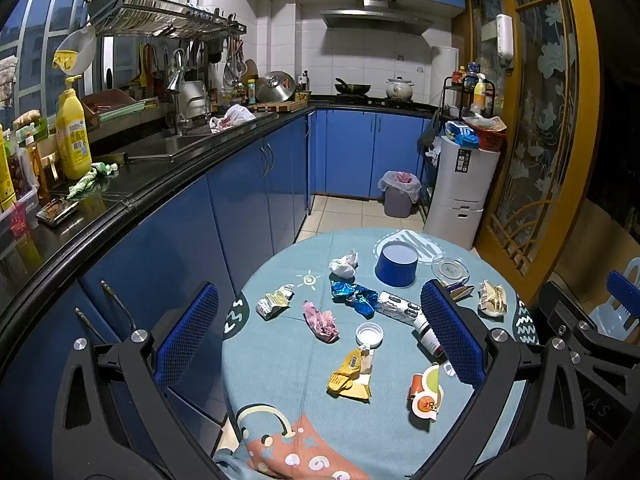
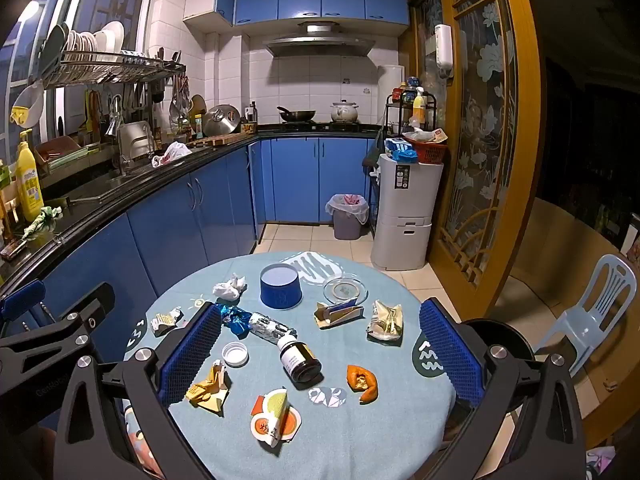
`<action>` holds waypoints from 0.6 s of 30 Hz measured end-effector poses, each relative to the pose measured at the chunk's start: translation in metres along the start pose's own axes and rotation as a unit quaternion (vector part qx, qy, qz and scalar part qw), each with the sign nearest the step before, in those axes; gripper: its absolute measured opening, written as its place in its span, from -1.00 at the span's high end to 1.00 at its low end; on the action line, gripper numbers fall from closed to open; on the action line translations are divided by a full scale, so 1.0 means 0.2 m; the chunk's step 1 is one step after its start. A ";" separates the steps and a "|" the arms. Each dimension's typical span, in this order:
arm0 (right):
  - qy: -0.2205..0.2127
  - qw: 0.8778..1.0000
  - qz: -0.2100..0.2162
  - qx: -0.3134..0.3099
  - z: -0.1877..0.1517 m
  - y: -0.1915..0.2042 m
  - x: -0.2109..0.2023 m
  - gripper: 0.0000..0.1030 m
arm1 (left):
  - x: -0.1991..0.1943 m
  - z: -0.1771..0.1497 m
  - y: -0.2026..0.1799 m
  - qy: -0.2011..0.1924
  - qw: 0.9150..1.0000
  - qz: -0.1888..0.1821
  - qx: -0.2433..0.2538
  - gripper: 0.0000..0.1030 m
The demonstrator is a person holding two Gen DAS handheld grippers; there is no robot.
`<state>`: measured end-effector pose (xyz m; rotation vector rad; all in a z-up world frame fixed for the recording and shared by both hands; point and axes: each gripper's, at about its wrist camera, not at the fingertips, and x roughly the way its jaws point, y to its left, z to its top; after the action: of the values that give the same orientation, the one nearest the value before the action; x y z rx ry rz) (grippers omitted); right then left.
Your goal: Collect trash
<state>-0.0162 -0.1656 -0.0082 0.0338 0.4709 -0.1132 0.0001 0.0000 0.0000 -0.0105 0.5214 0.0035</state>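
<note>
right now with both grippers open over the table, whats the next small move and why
Probably ease the right gripper down onto the brown bottle. Both grippers are open and empty, and the bottle lies on its side near the middle of the right wrist view, between the fingers' line. The left gripper could then take the pink wad. The lined bin stands on the floor beyond the table.

Round table [image 2: 360, 452] crowded: wrappers, brown bottle [image 2: 300, 360], blue tub [image 2: 280, 286], glass ashtray [image 2: 345, 289]. Near edge bare; counter [image 1: 132, 196] close on left.
</note>
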 end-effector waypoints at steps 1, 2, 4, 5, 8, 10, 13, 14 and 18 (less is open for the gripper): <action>0.000 1.000 0.000 0.000 0.00 0.00 0.00 -0.89 | 0.00 0.00 0.00 -0.001 1.000 0.000 0.000 -0.93; 0.000 1.000 0.000 0.000 0.00 0.00 0.00 -0.89 | 0.00 0.00 0.00 -0.002 1.000 -0.001 0.000 -0.93; 0.001 1.000 0.001 0.001 0.00 0.00 0.00 -0.89 | 0.00 0.00 0.00 -0.001 1.000 -0.001 0.000 -0.93; 0.001 1.000 0.001 0.001 0.00 0.00 0.00 -0.89 | 0.00 0.00 0.00 -0.001 1.000 -0.001 0.000 -0.93; 0.001 1.000 0.001 0.001 0.00 0.00 0.00 -0.89 | 0.00 0.00 0.00 0.000 1.000 -0.001 0.000 -0.93; 0.001 1.000 0.001 0.001 0.00 0.00 0.00 -0.89 | 0.00 0.00 0.00 -0.002 1.000 0.000 0.000 -0.93; 0.001 1.000 0.001 0.001 0.00 0.00 0.00 -0.89 | 0.00 0.00 0.00 -0.002 1.000 0.000 0.000 -0.93; 0.001 1.000 0.001 0.001 0.00 0.00 0.00 -0.89 | 0.00 0.00 0.00 -0.002 1.000 0.000 0.000 -0.93; 0.001 1.000 0.001 0.001 0.00 0.00 0.00 -0.89 | 0.00 0.00 0.00 -0.002 1.000 0.000 0.000 -0.93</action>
<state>-0.0162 -0.1657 -0.0090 0.0374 0.4729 -0.1109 -0.0001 0.0000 0.0000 -0.0100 0.5181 0.0035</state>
